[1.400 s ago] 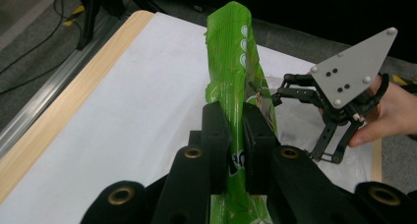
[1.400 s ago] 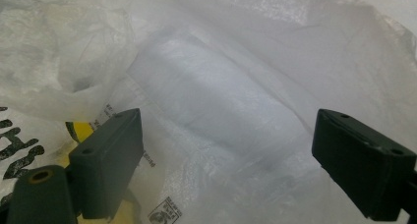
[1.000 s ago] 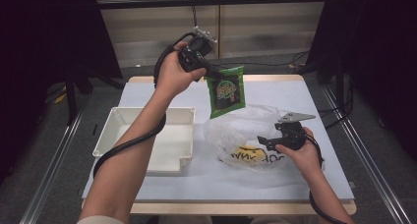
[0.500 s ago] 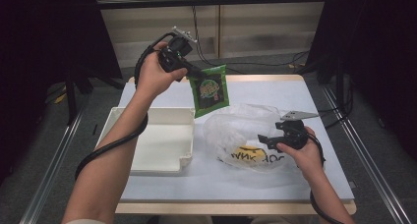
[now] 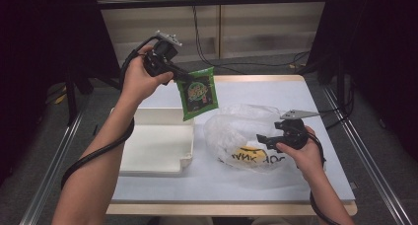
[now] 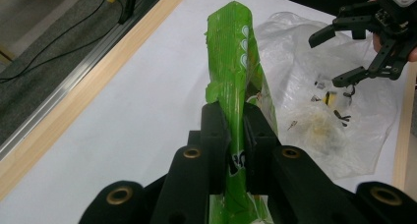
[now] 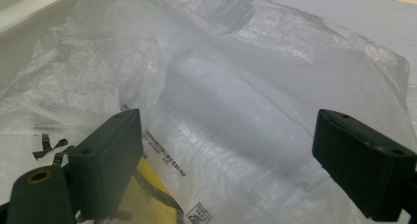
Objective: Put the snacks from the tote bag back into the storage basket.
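The left tongs (image 5: 183, 78) are raised above the far left part of the white tabletop (image 5: 296, 101), their jaws clamped on the top edge of a green snack packet (image 5: 197, 93), which hangs free in the air below them, clear of the surface. In the left gripper view the two black jaws of these tongs (image 6: 235, 130) press flat against both faces of the packet (image 6: 235, 71), whose crinkled green foil rises between and past them. The packet hangs over the far edge of a shallow white tray (image 5: 153, 148) that sits on the left side of the tabletop, and just beside the far left corner of a crumpled clear plastic bag (image 5: 236, 131) lying at the middle. The bag carries a yellow patch and black lettering on its near side. The right tongs (image 5: 264, 139) are held low at the bag's right edge, jaws spread wide and pointing left toward it. In the right gripper view the right tongs (image 7: 223, 160) stand far apart with nothing between them, the wrinkled bag (image 7: 236, 76) lying just ahead and below. The left gripper view also shows the right tongs (image 6: 339, 57) with their jaws apart over the bag (image 6: 314, 116).
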`<state>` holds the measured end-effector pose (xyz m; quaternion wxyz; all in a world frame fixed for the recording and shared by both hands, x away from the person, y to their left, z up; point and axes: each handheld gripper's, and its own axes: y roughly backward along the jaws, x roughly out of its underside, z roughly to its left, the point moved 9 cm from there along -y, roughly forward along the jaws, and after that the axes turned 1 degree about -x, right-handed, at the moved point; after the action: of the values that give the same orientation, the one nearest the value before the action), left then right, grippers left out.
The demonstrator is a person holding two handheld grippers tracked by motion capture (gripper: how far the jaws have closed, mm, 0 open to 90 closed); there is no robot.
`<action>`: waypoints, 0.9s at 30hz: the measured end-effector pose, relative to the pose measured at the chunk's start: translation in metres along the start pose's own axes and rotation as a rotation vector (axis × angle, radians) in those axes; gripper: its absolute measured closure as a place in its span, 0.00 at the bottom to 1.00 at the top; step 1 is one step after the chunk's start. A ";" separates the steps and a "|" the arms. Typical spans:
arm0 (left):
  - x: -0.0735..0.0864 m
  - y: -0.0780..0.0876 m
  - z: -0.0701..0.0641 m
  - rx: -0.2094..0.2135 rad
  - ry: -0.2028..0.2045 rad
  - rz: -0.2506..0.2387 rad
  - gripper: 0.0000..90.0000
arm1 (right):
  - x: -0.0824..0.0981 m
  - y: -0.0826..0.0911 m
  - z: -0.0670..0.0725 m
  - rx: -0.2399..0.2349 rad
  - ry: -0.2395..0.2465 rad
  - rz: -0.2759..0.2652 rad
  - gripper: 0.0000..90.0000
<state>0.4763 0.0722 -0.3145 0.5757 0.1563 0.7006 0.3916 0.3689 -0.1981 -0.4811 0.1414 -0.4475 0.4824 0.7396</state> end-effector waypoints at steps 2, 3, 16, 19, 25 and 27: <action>0.005 0.002 0.002 0.000 0.002 0.010 0.92 | 0.000 0.000 0.002 -0.006 0.001 0.001 0.13; 0.006 0.002 0.002 -0.005 0.022 -0.002 0.92 | 0.000 0.000 0.002 -0.005 0.000 0.001 0.13; 0.036 0.015 0.019 0.001 0.023 0.018 0.91 | 0.001 0.000 0.003 -0.006 0.002 -0.001 0.13; 0.043 0.017 0.023 -0.008 0.032 0.030 0.91 | 0.002 0.000 0.002 -0.004 0.002 0.002 0.13; 0.053 0.020 0.028 -0.004 0.044 0.029 0.91 | 0.003 0.001 0.002 0.001 0.006 0.004 0.13; 0.056 0.019 0.029 -0.011 0.061 0.028 0.91 | 0.003 0.001 0.001 -0.001 0.000 0.002 0.13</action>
<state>0.4825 0.1328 -0.3394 0.5492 0.1509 0.7135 0.4081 0.3659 -0.1981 -0.4830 0.1406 -0.4472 0.4826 0.7398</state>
